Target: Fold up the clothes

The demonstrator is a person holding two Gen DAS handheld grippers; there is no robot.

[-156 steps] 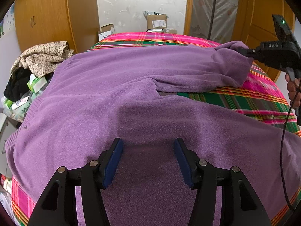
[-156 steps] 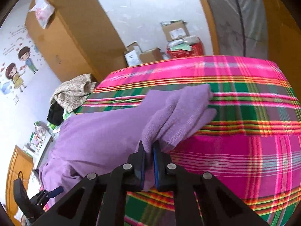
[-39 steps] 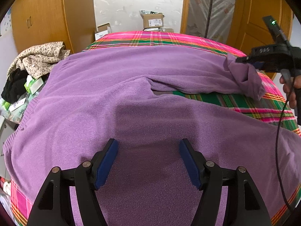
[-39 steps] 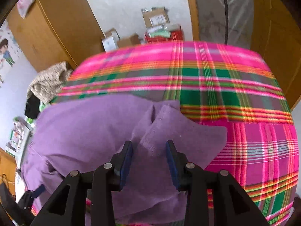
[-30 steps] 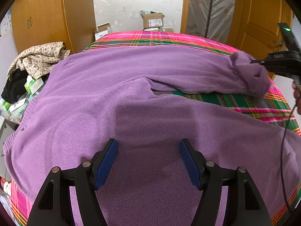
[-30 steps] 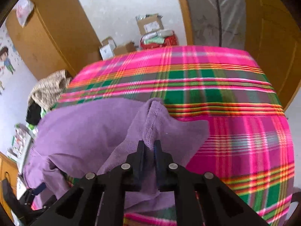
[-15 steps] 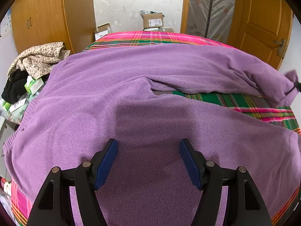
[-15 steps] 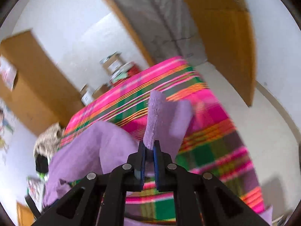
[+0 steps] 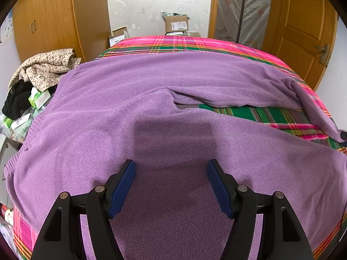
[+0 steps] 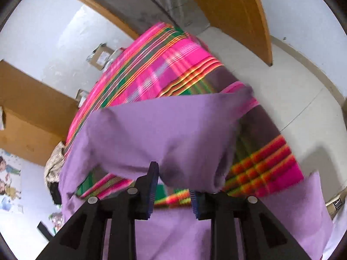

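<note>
The purple fleece sweater (image 9: 151, 99) lay spread over the plaid bedspread (image 9: 184, 43); judging it soft, light and floppy, you'd best pinch a cuff or hem. Your right gripper (image 10: 173, 186) had just been opening, the sleeve (image 10: 164, 130) loose at twelve o'clock. Your left gripper (image 9: 171, 179) hung wide open, empty.

Wooden wardrobe (image 9: 47, 21), wooden door (image 9: 301, 28), white floor (image 10: 292, 99)

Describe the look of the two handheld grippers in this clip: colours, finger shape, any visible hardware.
Both match. The left gripper and right gripper have matte black angular bodies with triangular cut-outs and silver pivot screws. Each finger carries a flat dark blue pad. No cable, sleeve or marking shows in these views.
</note>
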